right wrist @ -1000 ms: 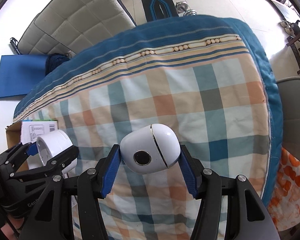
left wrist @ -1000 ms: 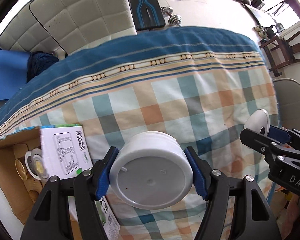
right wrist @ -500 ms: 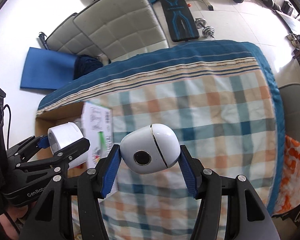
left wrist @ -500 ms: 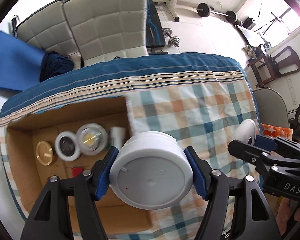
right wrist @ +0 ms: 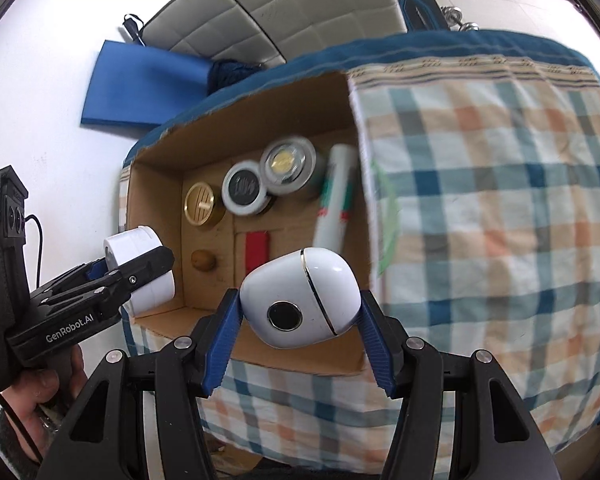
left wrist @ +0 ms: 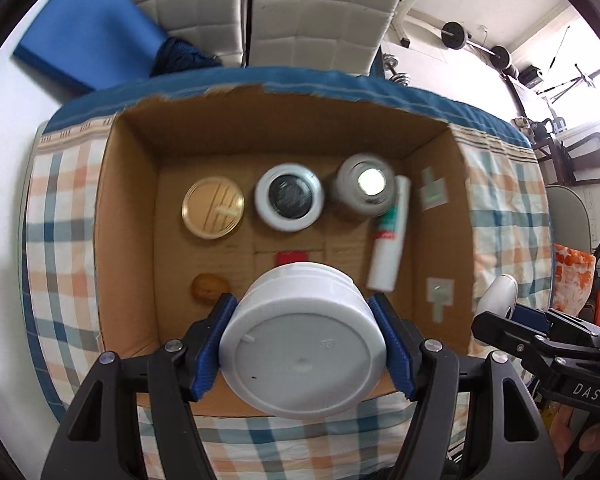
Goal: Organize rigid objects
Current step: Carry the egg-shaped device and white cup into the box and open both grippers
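Six items in my cardboard box (left wrist: 132, 240) on checkered bed: gold lid (left wrist: 213, 208), two jars, tube (left wrist: 388, 236), walnut (left wrist: 209, 287), red card. My left tool (left wrist: 302, 338) clamps white tub (left wrist: 300, 344) over box; right tool (right wrist: 298, 312) grips white egg-shaped device (right wrist: 300, 298) at box edge.

Left wrist view looks steeply down, close above the cardboard box (left wrist: 132, 240); right wrist view peers down from beside it. Both share the box and checked bedspread (right wrist: 480, 200).
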The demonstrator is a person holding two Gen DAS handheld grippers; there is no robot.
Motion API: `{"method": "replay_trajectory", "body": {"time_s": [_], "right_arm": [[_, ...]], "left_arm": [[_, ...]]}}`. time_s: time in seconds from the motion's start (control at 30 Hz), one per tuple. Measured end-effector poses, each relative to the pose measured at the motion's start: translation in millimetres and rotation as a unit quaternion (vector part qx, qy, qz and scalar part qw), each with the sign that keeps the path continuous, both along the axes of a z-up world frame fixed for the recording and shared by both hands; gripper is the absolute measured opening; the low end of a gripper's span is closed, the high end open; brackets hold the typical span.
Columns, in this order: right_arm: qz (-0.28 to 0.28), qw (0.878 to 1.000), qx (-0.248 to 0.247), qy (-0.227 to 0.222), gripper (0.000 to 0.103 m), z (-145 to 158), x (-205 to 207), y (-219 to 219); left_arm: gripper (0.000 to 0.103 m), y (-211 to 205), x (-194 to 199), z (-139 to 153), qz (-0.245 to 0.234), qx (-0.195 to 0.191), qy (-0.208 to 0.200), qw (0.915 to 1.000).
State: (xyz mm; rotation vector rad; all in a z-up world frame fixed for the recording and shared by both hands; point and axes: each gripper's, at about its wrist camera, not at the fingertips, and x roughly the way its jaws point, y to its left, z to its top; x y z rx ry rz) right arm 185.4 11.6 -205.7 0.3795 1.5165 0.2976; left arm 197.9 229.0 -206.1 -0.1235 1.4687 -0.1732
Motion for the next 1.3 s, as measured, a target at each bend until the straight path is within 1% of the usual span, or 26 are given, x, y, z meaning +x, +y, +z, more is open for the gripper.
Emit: {"method": "replay_trajectory", "body": {"time_s": [0.17,0.3,0.43,0.53,0.67,0.87,1.03,1.17,1.3], "right_arm": [[-0.002,1.0,-0.017,0.016,0.06,-26,-7,35],[0.0,0.999,-0.036,0.029,0.06,-49,-7,54],[0.006,0.997,-0.059,0.042,0.06,-72,-5,69],[0.01,0.996,-0.065,0.055,0.06,-90,-4,77],[0.014,0.995,-0.065,0.07,0.06,-109,-4,87],[0.019,0.994,-0.063,0.085,0.06,-126,-1,95],[0.023,0.993,-0.064,0.1,0.06,-140,2,98],[0.018,0.99,-0.062,0.123,0.061,-155,5,100],[0.015,0.988,-0.073,0.133,0.061,-163,10,100]], "left_arm": [[0.066,18,-5,-38,-0.006,-0.002,0.034,0.9994],[0.066,20,-7,-68,-0.026,0.027,0.052,0.998],[0.066,15,-10,-96,-0.049,0.04,0.077,0.995],[0.066,10,-11,-111,-0.06,0.047,0.091,0.993],[0.066,9,-13,-129,-0.059,0.049,0.109,0.991],[0.066,9,-15,-136,-0.059,0.047,0.119,0.9901],[0.068,5,-9,-141,-0.062,0.051,0.143,0.9864],[0.069,3,2,-141,-0.061,0.054,0.155,0.9845],[0.074,6,7,-138,-0.059,0.06,0.159,0.9836]]}}
